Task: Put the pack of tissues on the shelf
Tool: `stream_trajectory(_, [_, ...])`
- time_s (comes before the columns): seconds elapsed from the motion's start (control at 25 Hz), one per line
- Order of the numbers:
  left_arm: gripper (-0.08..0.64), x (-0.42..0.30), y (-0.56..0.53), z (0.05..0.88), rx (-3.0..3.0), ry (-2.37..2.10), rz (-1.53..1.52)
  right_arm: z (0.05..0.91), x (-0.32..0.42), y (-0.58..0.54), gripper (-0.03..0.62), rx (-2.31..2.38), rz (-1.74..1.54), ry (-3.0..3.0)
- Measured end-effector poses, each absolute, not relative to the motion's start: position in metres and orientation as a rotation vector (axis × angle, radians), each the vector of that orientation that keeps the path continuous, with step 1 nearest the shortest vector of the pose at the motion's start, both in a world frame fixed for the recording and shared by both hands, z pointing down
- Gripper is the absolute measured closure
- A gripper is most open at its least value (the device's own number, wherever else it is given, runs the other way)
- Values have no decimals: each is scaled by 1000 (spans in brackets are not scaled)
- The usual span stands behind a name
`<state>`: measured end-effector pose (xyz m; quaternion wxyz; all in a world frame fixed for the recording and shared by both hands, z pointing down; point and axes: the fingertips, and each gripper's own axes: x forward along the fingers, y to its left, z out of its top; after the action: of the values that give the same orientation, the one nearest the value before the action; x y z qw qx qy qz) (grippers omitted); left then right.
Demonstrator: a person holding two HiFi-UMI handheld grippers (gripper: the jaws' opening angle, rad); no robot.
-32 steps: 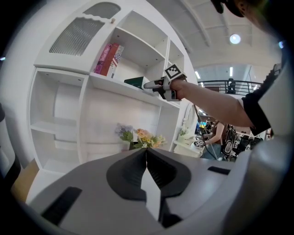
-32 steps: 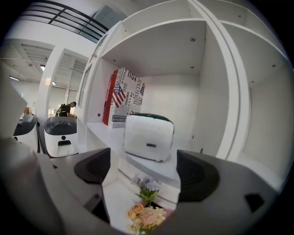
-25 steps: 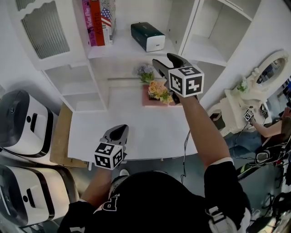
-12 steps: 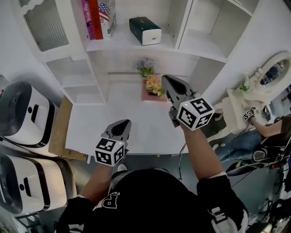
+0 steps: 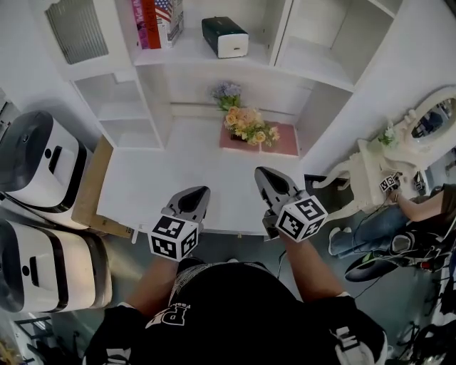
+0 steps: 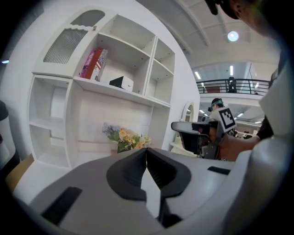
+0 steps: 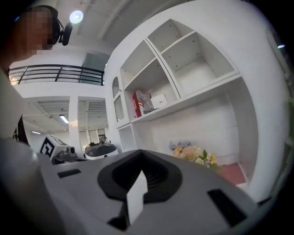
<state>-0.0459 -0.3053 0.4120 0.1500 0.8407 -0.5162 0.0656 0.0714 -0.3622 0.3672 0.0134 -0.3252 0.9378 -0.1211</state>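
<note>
The pack of tissues (image 5: 224,37), a dark green and white box, lies on the white shelf (image 5: 192,53) beside upright books (image 5: 155,21). It also shows small in the left gripper view (image 6: 121,82) and the right gripper view (image 7: 159,101). Both grippers hover at the table's front edge, far below the shelf. My left gripper (image 5: 197,193) is shut and holds nothing; its jaws (image 6: 146,152) meet. My right gripper (image 5: 265,174) is shut too, with nothing between its jaws (image 7: 140,161).
A bunch of flowers (image 5: 246,122) stands on a pink mat (image 5: 281,140) at the back of the white table (image 5: 178,171). White appliances (image 5: 35,171) and cardboard (image 5: 91,192) sit left. A white mirror stand (image 5: 420,121) and a seated person (image 5: 420,207) are right.
My right gripper has drawn back from near the shelf and flowers to the table's front edge, and its jaws went from open to shut. The tissue pack stays on the shelf.
</note>
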Motion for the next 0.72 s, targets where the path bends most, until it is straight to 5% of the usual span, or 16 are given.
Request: stream_trajectory(0.72, [546, -23, -251, 440, 2386, -1438, 227, 450, 70, -251, 585, -726, -644, 2986])
